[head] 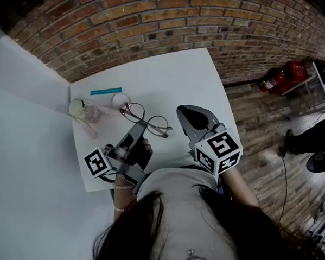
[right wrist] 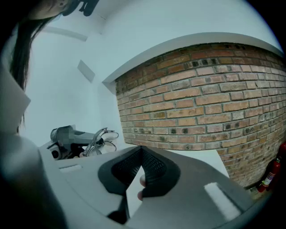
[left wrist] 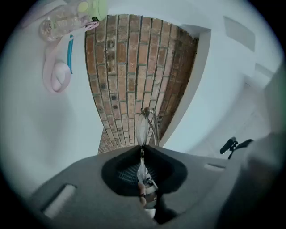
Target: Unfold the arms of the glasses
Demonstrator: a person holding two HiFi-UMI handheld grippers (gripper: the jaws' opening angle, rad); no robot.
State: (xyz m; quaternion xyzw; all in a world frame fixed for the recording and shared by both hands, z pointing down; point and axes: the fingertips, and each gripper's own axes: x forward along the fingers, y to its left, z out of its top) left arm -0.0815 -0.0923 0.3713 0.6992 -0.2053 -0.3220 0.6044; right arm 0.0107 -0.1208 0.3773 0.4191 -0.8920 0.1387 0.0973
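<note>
Glasses [head: 147,119] sit over the white table [head: 192,76], your left gripper [head: 138,132] clamped on their frame, lenses standing straight out ahead of its jaws. The frame's long axis runs far-left to near-right, its right end nearest your right gripper [head: 192,118], whose jaws are together on nothing

White table [head: 165,72], far left corner: clear bottle [head: 85,112] with pale green cap and pink strap. Teal stick [head: 106,91] lies flat just beyond it, near the far edge. Pale pink round item [head: 119,101] just right of the bottle. Brick wall [head: 173,23] behind the table. Red fire extinguisher [head: 282,77] on the wooden floor [head: 260,127], far right.
</note>
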